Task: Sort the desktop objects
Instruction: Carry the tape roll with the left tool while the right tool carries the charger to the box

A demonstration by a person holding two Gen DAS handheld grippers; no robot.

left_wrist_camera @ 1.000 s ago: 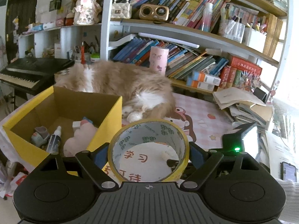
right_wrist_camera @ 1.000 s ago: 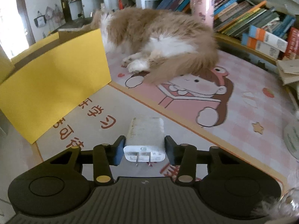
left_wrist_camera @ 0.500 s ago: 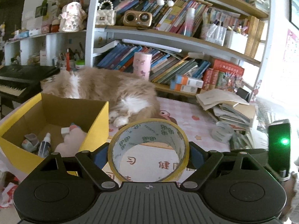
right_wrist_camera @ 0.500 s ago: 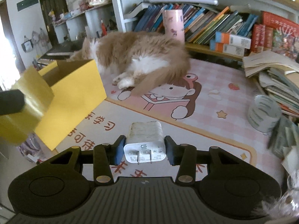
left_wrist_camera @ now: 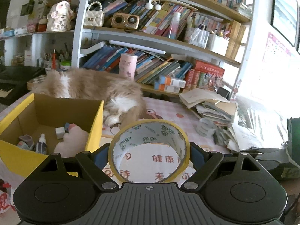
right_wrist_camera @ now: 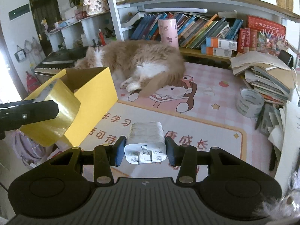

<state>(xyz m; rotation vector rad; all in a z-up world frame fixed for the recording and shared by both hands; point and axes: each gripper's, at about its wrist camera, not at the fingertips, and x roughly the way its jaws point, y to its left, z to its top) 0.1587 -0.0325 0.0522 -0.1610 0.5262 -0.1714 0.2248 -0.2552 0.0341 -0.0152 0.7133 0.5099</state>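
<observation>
The left gripper (left_wrist_camera: 149, 154) has its jaws clamped on a yellow tape roll (left_wrist_camera: 149, 150), held above the table (right_wrist_camera: 215, 101) just right of the yellow box (left_wrist_camera: 93, 127), which holds a spray bottle (left_wrist_camera: 41, 144) and a pink plush (left_wrist_camera: 73, 142). The right gripper (right_wrist_camera: 144, 151) has its jaws closed on a white charger (right_wrist_camera: 145, 142), prongs toward the camera, over the printed mat (right_wrist_camera: 206, 131). A cat (right_wrist_camera: 142, 61) lies behind the box, and a clear tape roll (right_wrist_camera: 249, 102) sits by the book pile (right_wrist_camera: 266, 75).
</observation>
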